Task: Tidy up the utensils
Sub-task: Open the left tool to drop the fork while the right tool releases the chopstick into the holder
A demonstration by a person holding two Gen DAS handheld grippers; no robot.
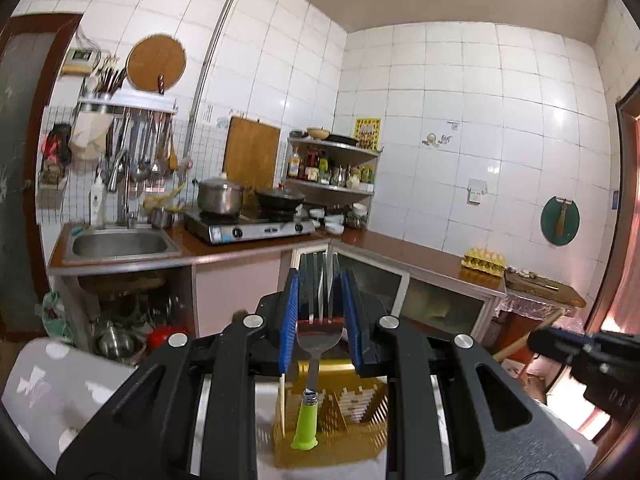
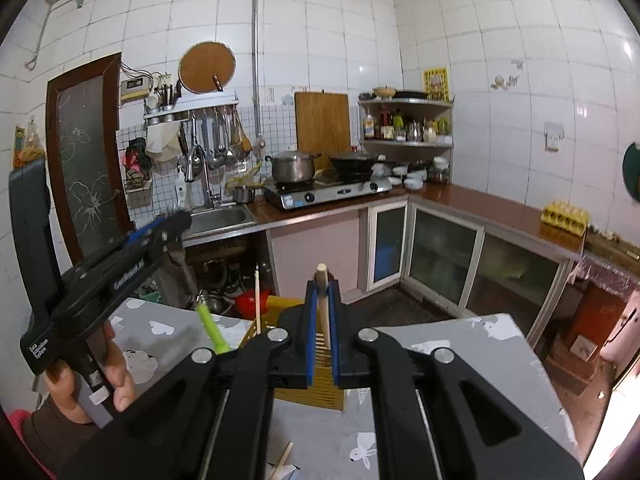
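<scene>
**A:** Fork [image 1: 318, 320] first. Your left gripper [image 1: 319, 312] has its blue pads clamped on the tines, so the fork hangs handle-down, its green handle right above the yellow utensil holder [image 1: 360, 412] on the grey table [image 1: 60, 384]. Where is your other tool?

**B:** The right gripper [image 2: 322, 320] is squeezed narrow around a pale chopstick [image 2: 323, 304], held roughly upright over the same holder [image 2: 320, 380]. Another thin stick [image 2: 258, 300] already stands in the holder's left part.

**A:** You'll likely find the fork stiff and a bit slick: bare metal between flat pads can pivot, and the plastic handle pulls it downward. You'd have a surer hold at the neck, just above the handle; as it is, lower it slowly.

**B:** And the chopstick?

**A:** Probably very light and rigid, but thin and round, so it may roll or tilt in your grip. You hold it near the top; guide the lower end into a compartment before you let go. Which slot it hangs above, I cannot tell.
</scene>
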